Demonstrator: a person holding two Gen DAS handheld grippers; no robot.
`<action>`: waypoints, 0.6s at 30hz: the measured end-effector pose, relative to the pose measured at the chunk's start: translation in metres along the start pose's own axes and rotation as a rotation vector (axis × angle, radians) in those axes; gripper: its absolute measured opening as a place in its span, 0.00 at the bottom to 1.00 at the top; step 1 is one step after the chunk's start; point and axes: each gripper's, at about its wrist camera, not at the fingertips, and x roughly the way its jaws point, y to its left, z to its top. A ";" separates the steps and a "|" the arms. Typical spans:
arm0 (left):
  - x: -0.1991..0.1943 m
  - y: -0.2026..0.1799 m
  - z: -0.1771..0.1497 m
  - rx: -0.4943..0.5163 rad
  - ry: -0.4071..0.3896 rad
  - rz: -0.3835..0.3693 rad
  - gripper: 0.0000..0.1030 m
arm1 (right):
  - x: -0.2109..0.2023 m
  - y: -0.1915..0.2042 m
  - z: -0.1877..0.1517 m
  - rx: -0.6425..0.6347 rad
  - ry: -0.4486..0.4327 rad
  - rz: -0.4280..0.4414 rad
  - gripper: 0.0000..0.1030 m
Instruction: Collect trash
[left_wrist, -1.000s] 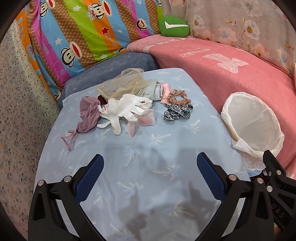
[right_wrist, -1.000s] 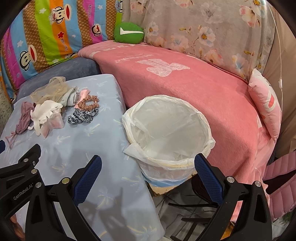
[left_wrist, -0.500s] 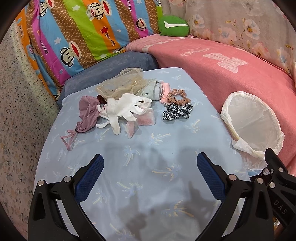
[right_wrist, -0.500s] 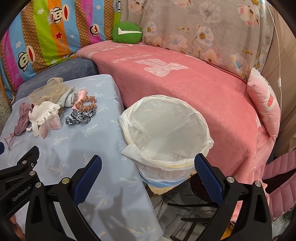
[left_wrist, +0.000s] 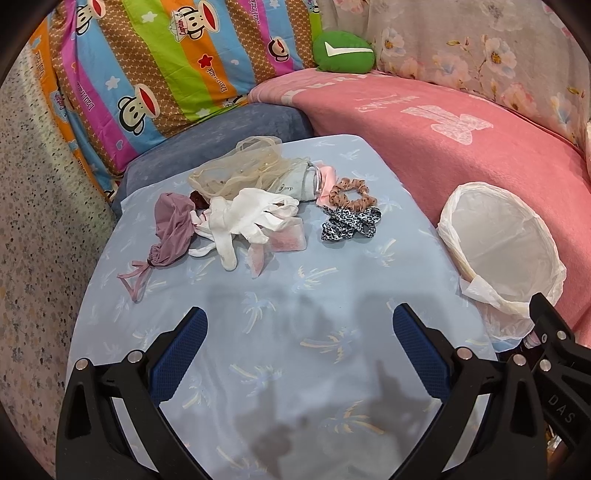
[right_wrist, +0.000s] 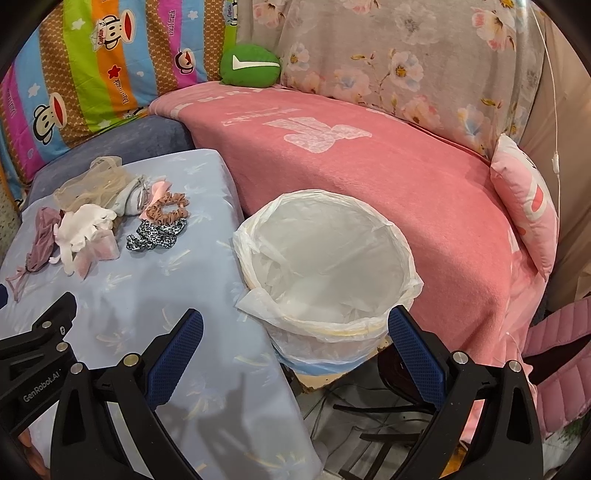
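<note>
A heap of small items lies at the far end of a light blue table (left_wrist: 295, 332): a white glove (left_wrist: 240, 218), a mauve pouch (left_wrist: 171, 229), beige netting (left_wrist: 236, 171), a brown scrunchie (left_wrist: 349, 192) and a leopard scrunchie (left_wrist: 349, 223). The white-lined bin (left_wrist: 502, 254) stands off the table's right edge and shows large in the right wrist view (right_wrist: 325, 266). My left gripper (left_wrist: 299, 339) is open and empty over the near table. My right gripper (right_wrist: 295, 339) is open and empty, just short of the bin's near rim.
A pink blanket (right_wrist: 369, 158) covers the sofa behind the bin. A striped monkey-print cloth (left_wrist: 147, 74) and a green cushion (left_wrist: 343, 51) lie at the back. A pink pillow (right_wrist: 528, 199) sits at right. Dark chair legs (right_wrist: 369, 439) show below the bin.
Both grippers have drifted slightly; the right wrist view shifted a little, with the bin and heap sliding left. Nothing was taken hold of.
</note>
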 end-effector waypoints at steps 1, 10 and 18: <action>0.000 -0.001 0.000 0.002 -0.001 -0.003 0.93 | 0.000 0.000 0.000 0.000 -0.001 -0.002 0.94; -0.003 -0.004 0.003 0.016 -0.015 -0.010 0.93 | -0.001 0.000 0.002 0.005 -0.004 -0.008 0.94; -0.003 -0.004 0.004 0.017 -0.015 -0.018 0.93 | -0.001 -0.002 0.004 0.006 -0.005 -0.012 0.94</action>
